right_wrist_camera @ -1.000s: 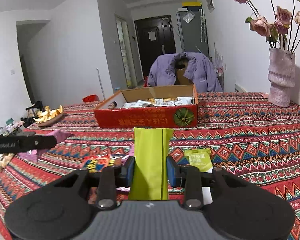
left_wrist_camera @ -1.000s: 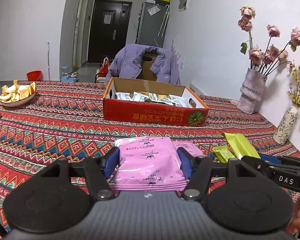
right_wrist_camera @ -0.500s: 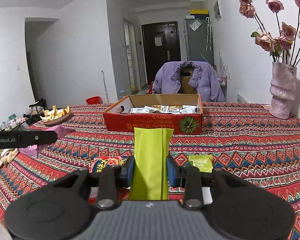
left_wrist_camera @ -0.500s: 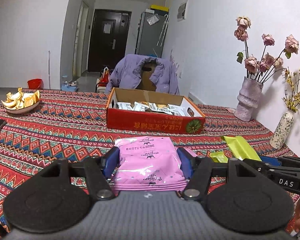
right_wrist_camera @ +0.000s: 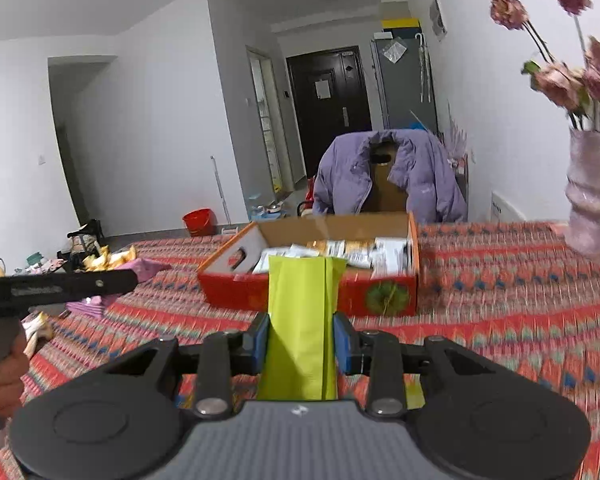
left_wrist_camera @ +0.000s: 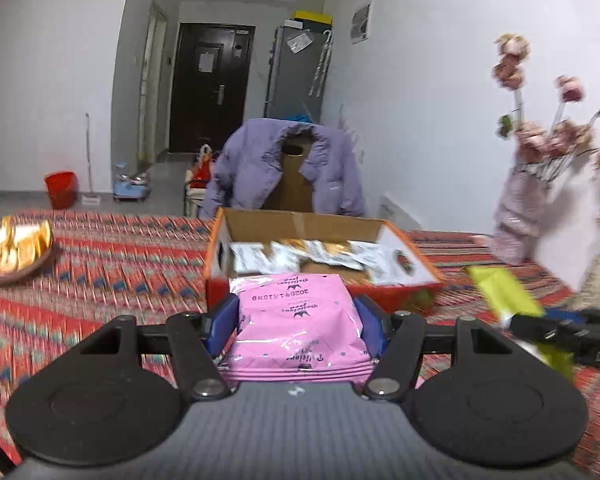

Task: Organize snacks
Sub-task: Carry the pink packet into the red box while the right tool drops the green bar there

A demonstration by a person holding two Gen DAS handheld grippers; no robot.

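My left gripper [left_wrist_camera: 296, 324] is shut on a pink snack bag [left_wrist_camera: 298, 316], held above the patterned tablecloth just in front of the red cardboard box [left_wrist_camera: 220, 284]. My right gripper [right_wrist_camera: 300, 340] is shut on a yellow-green packet [right_wrist_camera: 300, 312] that stands upright between the blue pads, its top overlapping the box [right_wrist_camera: 228, 292] in the picture. The box is open-topped and holds several white and gold snack packets [left_wrist_camera: 316, 254]. Each gripper shows at the side of the other's view: the green packet [left_wrist_camera: 504, 292] at right, the pink bag [right_wrist_camera: 144, 268] at left.
A bowl of orange peels [left_wrist_camera: 12, 252] sits at the table's left. A pink vase with dried roses [right_wrist_camera: 592, 204] stands at the right by the wall, a second speckled vase [left_wrist_camera: 598, 280] nearer. A chair draped with a purple jacket [left_wrist_camera: 288, 164] stands behind the box.
Both grippers have moved forward toward the red box with their packets still held; the box now looms larger and closer. The snacks lying on the cloth have dropped out of view.
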